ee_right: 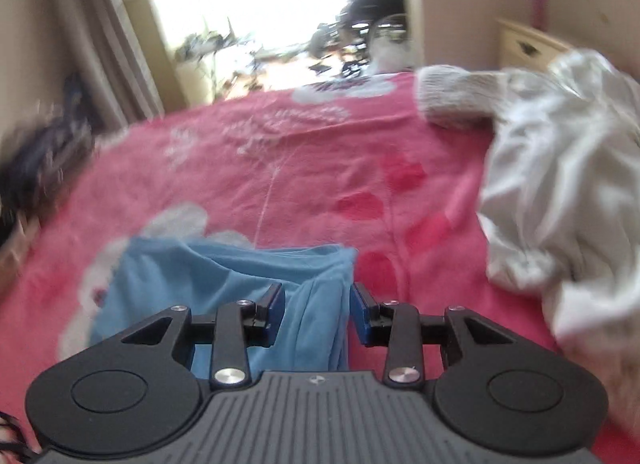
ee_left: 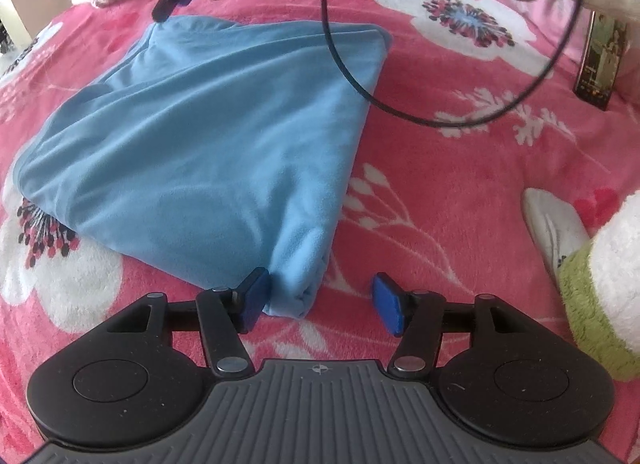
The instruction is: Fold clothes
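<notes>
A light blue garment (ee_left: 208,136) lies folded on a pink floral blanket (ee_left: 460,192). My left gripper (ee_left: 320,284) is open at the garment's near corner. That corner sits between the jaws, against the left pad (ee_left: 254,300) and clear of the right pad. My right gripper (ee_left: 168,4) hovers at the garment's far left corner, with a hand behind it. In the blurred right wrist view, the right gripper (ee_right: 316,296) has its jaws apart with the blue garment (ee_right: 224,272) lying between and under them. The pads do not seem to press it.
A pile of white clothes (ee_right: 560,184) and a grey knitted piece (ee_right: 452,96) lie at the blanket's far side, near a cream nightstand (ee_right: 524,44). A black cable (ee_left: 400,104) loops over the blanket. Fuzzy white-and-green fabric (ee_left: 600,296) and a dark box (ee_left: 600,60) are at the right.
</notes>
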Tool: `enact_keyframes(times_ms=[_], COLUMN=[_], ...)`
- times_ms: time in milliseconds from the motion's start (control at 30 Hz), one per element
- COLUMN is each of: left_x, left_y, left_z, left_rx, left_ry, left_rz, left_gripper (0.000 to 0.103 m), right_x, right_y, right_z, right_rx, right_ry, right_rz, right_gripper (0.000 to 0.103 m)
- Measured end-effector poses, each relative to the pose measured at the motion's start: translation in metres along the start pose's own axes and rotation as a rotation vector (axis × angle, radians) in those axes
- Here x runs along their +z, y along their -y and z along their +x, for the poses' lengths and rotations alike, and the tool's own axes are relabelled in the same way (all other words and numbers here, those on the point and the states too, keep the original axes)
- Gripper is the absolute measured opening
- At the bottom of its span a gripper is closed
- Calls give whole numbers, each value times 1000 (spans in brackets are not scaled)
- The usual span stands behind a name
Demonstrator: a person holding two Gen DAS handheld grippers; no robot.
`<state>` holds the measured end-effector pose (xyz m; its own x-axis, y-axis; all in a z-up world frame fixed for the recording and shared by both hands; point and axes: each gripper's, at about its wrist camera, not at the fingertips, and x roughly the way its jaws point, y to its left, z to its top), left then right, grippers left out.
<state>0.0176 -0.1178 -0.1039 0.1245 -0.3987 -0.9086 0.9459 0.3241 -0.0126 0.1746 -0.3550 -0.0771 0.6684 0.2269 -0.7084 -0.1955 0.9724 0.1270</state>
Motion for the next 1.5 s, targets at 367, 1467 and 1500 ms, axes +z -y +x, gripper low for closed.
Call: enact_keyframes(times_ms=[367,1467,1500], left_x=[-4,-15,-15], left_y=[-2,-7,-8], left_z=[-1,-5,-5], left_rx=[-18,-27,-29], left_ry=[17,91,94], left_rz=[-18,4,1], left_gripper=[59,59,59], right_x=[2,19,20], right_y=[-11,14,3], right_z=[11,42,43], right_rx=[-31,201,251], right_ry=[32,-2,-19], right_rz=[-132,-10,-47], right_gripper=[2,6,6])
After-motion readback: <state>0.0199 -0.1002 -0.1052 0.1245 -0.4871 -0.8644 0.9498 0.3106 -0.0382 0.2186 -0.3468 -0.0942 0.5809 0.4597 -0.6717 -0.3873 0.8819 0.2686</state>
